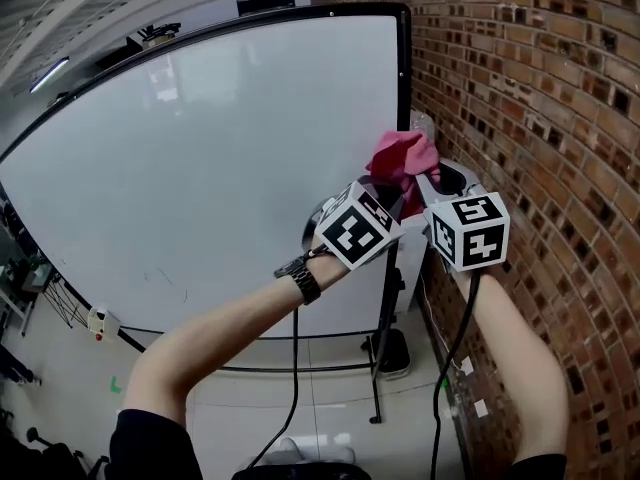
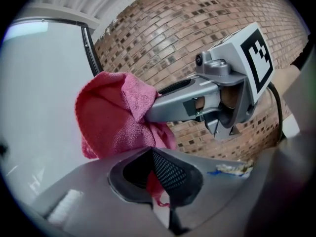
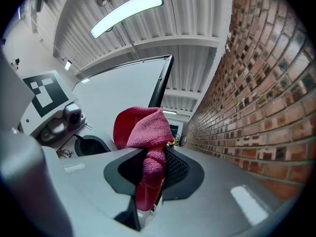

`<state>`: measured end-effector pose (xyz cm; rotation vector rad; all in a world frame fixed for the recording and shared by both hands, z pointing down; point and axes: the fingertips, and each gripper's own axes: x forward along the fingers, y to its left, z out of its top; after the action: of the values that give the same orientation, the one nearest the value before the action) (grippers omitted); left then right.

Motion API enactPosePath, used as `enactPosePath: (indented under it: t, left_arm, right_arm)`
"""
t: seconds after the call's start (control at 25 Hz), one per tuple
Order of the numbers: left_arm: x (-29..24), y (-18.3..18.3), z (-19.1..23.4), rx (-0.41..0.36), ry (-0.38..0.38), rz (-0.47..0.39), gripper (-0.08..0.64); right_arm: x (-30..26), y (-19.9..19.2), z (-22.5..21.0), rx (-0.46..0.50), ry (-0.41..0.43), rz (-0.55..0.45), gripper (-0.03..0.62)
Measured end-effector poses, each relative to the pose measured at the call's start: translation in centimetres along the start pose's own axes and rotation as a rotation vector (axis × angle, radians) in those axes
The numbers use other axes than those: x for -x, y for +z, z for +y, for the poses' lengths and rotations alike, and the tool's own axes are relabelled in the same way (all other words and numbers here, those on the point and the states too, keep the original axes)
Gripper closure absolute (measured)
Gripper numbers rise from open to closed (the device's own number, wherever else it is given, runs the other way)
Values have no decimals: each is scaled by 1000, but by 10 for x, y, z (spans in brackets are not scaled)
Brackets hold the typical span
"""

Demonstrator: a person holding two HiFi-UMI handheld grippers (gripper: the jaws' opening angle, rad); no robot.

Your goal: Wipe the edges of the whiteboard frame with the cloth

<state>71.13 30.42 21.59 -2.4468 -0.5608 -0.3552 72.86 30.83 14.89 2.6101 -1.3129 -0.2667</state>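
Head view: left claw (image 1: 383, 186) and right claw (image 1: 428, 184) both pinch the cloth (image 1: 402, 156).

Cloth (image 1: 400, 160) at whiteboard frame (image 1: 404, 78), right edge. Gripped in left tool (image 2: 154, 177) and right tool (image 3: 150, 169) (side by side, below cloth). Brick wall (image 1: 540, 98) just right of frame, board surface (image 1: 200, 158) to left.

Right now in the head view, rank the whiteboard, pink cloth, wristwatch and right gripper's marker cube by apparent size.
1. The whiteboard, by far largest.
2. The pink cloth and the right gripper's marker cube: about alike; the cube is nearer the camera, so unranked.
3. The wristwatch, smallest.
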Motion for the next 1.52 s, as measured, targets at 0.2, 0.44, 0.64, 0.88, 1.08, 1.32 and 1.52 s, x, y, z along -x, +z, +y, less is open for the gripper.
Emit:
enactPosePath:
  t: [0.2,0.44,0.64,0.88,1.08,1.32,1.52]
  left_arm:
    - [-15,-34,-15,52,-39,17,558]
    - [-37,-63,-39,63,-87,43,558]
    - [-48,-96,-57,74,-121,104,558]
    - [-65,-129,-82,84,-185,173,558]
    - [-78,-163,-104,67,-228,217,558]
    - [-100,-197,-133,78,-273,267,558]
    - [-114,-216,-154,166,-301,269,558]
  right_arm:
    - [-3,-45,14,-89,34,54,520]
    - [1,-96,23,-142,82,137,518]
    - [2,-132,37,-120,128,198,518]
    - [4,-174,47,-117,158,255,517]
    - [7,-215,60,-104,211,312,517]
    - [16,-259,67,-81,268,411,515]
    - [25,-282,74,-71,261,396,515]
